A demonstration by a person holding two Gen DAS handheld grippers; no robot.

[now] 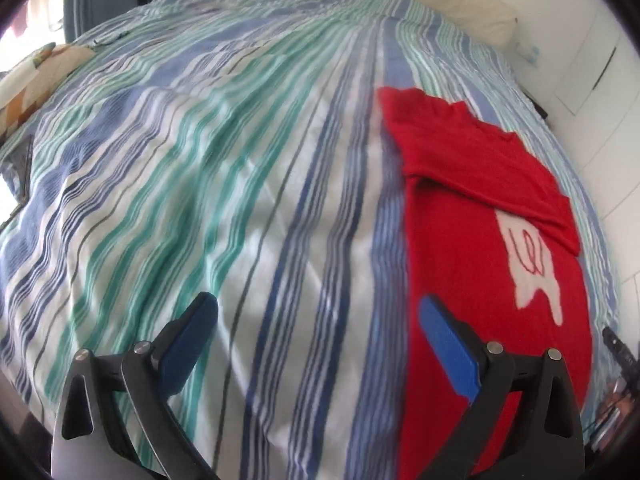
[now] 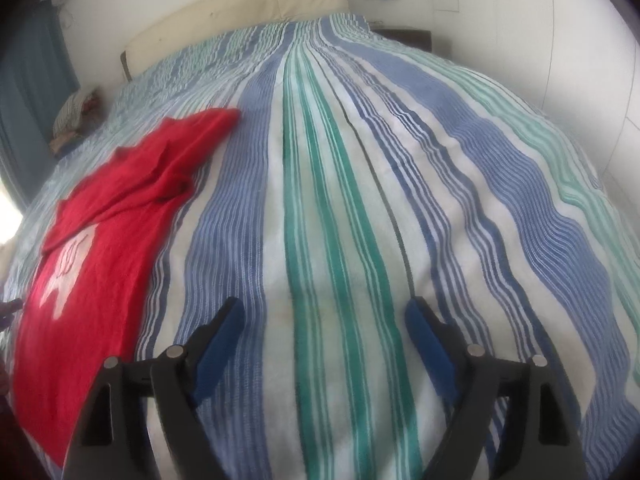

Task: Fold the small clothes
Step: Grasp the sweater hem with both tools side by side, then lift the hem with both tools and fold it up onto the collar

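A small red garment (image 1: 480,240) with a white print lies flat on the striped bedcover (image 1: 240,200), its upper part folded down over the print. In the left wrist view it is at the right; my left gripper (image 1: 320,308) is open and empty, with its right finger over the garment's left edge. In the right wrist view the red garment (image 2: 100,240) lies at the left. My right gripper (image 2: 324,316) is open and empty above bare bedcover (image 2: 340,200), to the right of the garment.
A cream headboard (image 2: 240,8) stands at the far end of the bed. A patterned pillow (image 1: 32,76) lies at the left edge. A dark nightstand (image 2: 404,38) sits by the white wall. Other clothes (image 2: 78,112) lie near the blue curtain.
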